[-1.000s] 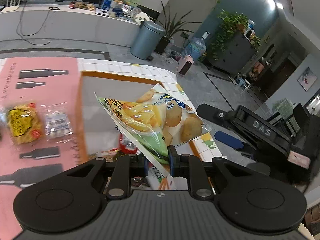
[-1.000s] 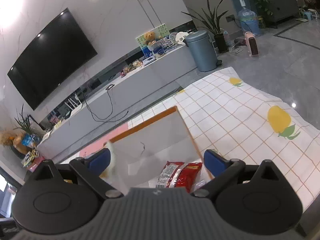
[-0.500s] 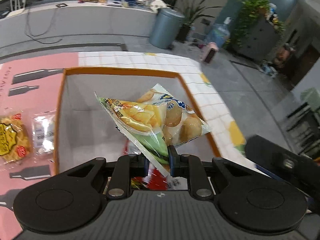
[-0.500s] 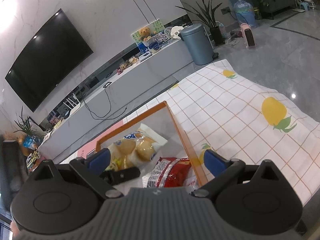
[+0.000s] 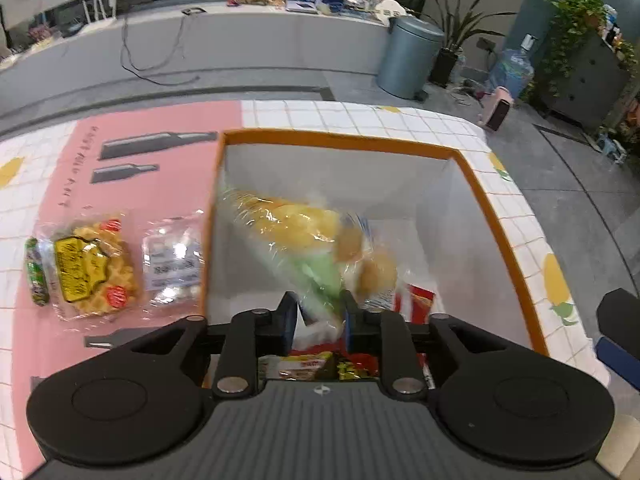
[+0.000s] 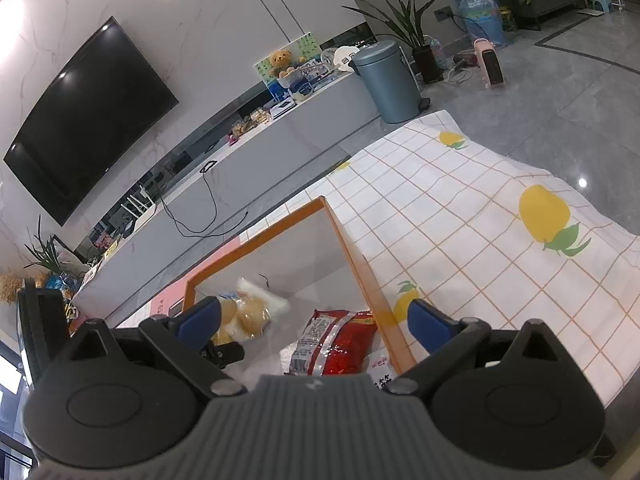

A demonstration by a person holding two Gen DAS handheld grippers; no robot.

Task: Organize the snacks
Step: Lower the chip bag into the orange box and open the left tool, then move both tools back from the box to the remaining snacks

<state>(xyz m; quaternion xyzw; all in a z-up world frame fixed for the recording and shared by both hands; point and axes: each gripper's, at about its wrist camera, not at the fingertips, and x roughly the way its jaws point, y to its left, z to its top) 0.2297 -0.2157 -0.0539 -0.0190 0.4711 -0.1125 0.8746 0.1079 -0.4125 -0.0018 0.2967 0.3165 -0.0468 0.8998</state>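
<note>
Left wrist: my left gripper (image 5: 320,322) has its jaws opening; the blurred chip bag (image 5: 316,246) sits between them, over the orange-rimmed box (image 5: 496,216).
Right wrist: my right gripper (image 6: 312,320) is wide apart, empty, above the red packet (image 6: 340,344) inside the box.

- A home living room.
- A big TV (image 6: 86,116) hangs on a marble-look wall above a long low console (image 6: 224,200) cluttered with snacks and a teddy bear (image 6: 280,62).
- Potted plants (image 6: 408,28), a pedal bin (image 6: 386,80), a water jug (image 6: 480,18) and a small pink heater (image 6: 490,62) stand on the glossy grey tile floor.
- A lemon-print tablecloth (image 6: 480,240) covers the table.
</note>
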